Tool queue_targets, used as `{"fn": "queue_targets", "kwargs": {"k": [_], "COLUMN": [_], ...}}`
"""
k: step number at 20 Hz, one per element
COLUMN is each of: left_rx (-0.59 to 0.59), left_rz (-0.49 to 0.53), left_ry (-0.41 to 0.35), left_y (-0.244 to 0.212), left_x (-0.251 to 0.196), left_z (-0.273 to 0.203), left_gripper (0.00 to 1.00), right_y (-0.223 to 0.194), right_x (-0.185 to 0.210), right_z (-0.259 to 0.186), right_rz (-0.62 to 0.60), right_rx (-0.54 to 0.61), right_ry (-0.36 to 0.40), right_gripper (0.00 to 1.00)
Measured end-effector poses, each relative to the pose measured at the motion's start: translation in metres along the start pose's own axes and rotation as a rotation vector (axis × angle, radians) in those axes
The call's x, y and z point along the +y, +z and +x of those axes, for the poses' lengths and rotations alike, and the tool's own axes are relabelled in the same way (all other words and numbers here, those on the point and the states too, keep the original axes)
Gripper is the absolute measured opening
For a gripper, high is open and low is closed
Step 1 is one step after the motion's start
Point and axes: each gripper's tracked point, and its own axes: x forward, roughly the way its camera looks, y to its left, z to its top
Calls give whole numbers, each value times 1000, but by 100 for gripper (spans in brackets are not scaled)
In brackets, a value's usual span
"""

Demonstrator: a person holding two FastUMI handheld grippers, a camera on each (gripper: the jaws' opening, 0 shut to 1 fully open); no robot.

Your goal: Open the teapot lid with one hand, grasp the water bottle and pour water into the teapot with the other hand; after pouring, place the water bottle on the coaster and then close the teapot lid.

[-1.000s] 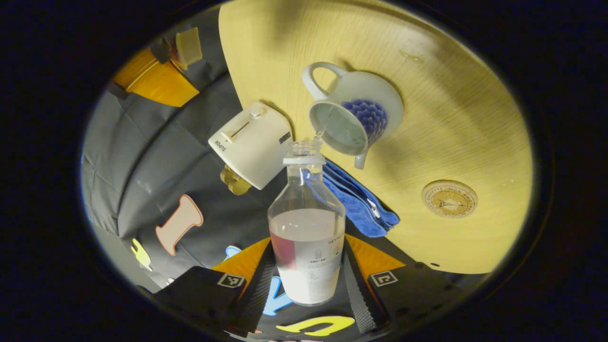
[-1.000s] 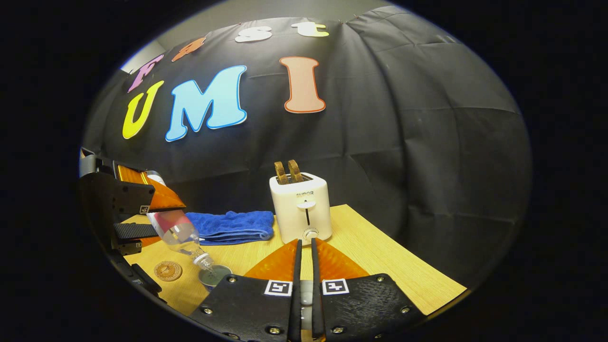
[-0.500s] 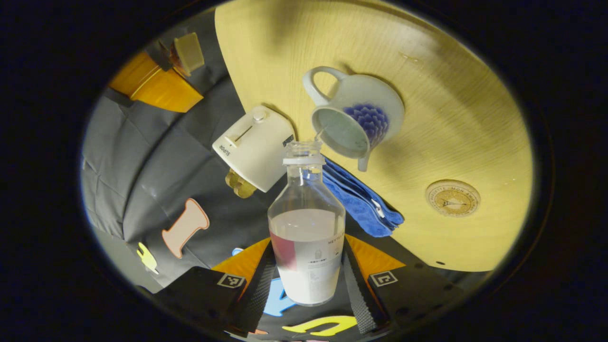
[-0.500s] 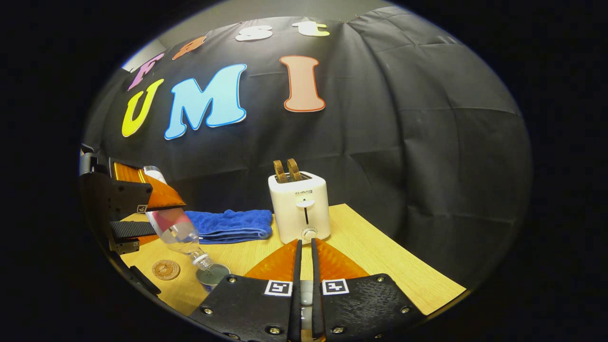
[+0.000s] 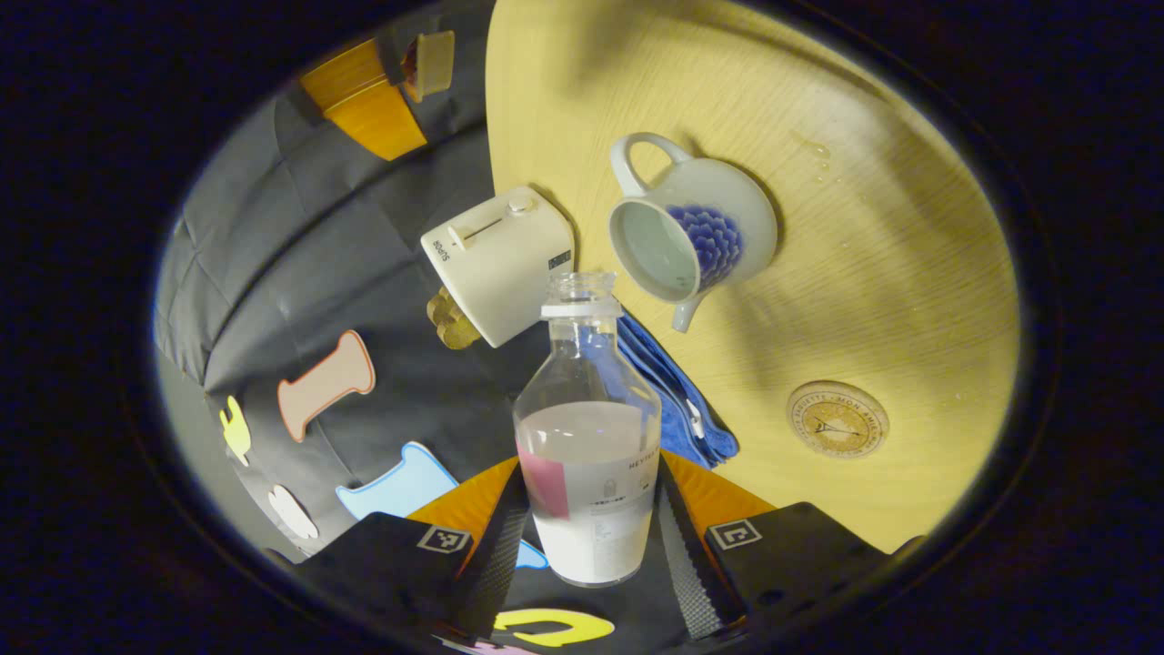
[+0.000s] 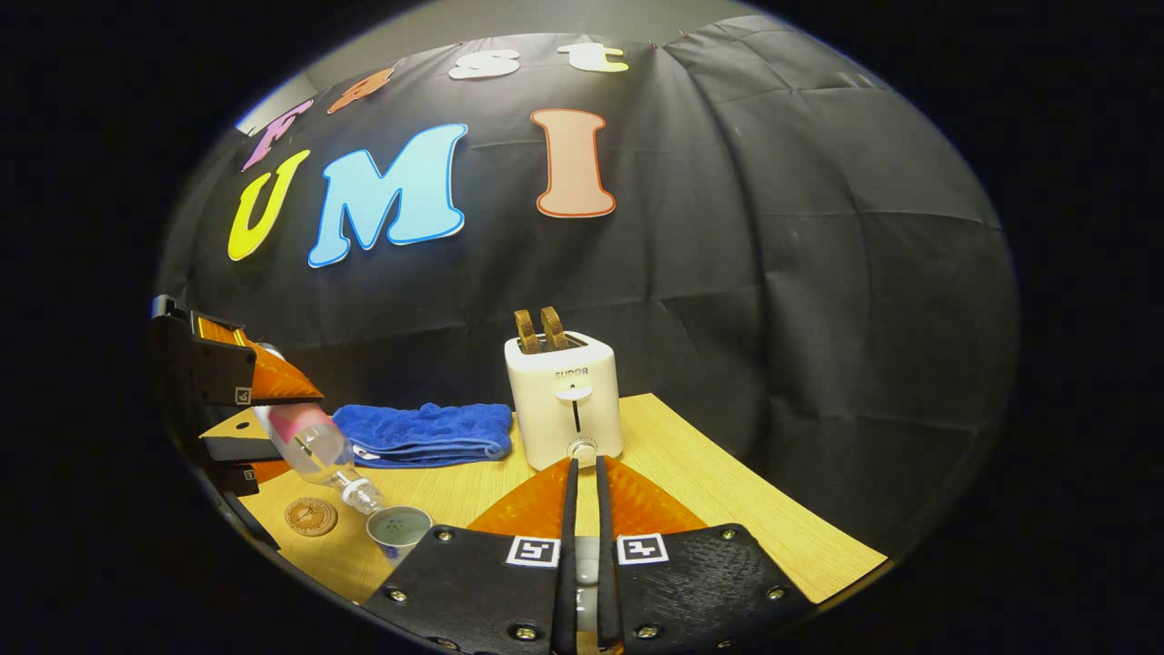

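Note:
My left gripper (image 5: 589, 478) is shut on a clear water bottle (image 5: 587, 428), uncapped and about half full. It is tilted, its mouth just beside the rim of the open teapot (image 5: 696, 232), which is white with a blue pattern. No water runs from it. The round coaster (image 5: 837, 419) lies bare on the wooden table (image 5: 891, 273). In the right gripper view the bottle (image 6: 314, 446) slants down toward the teapot (image 6: 400, 528), with the coaster (image 6: 310, 516) beside it. My right gripper (image 6: 582, 468) is held above the table, shut on the pale teapot lid (image 6: 587, 559).
A white toaster (image 6: 564, 409) with two slices of toast stands mid-table by the booth wall. A folded blue towel (image 6: 423, 432) lies to its left, behind the teapot. The table's right half (image 6: 727, 491) is bare wood up to its edge.
The water stream into the teapot has stopped. The bottle has tipped back toward level and its mouth has drawn away from the teapot's rim. The right gripper has hardly moved.

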Motion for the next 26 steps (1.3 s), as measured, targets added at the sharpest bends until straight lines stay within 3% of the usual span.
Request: {"fn": "queue_targets", "kwargs": {"k": [8, 13, 15, 16, 23, 26], "left_rx": [-2, -18, -28, -39, -67, -78], "left_rz": [-218, -417, -519, -578, -1047, -1300], "left_ry": [-23, -33, -44, -32, -36, -52], "left_y": [-21, -27, -31, -34, -31, -29], "left_x": [-31, -46, -55, -54, -76, -85], "left_z": [-3, -2, -6, -10, -15, -16], "left_gripper": [86, 87, 87, 87, 86, 87], "right_y": [9, 4, 4, 4, -1, -3], "right_x": [-10, -5, -4, -4, 4, 7], "right_z": [-6, -4, -4, -4, -1, 0], "right_rz": [43, 23, 19, 19, 17, 15], "right_rx": [-25, -14, -14, -12, 1, 5], "right_ry": [-17, -16, -15, -15, 2, 10], "right_gripper": [9, 9, 13, 9, 9, 9]}}
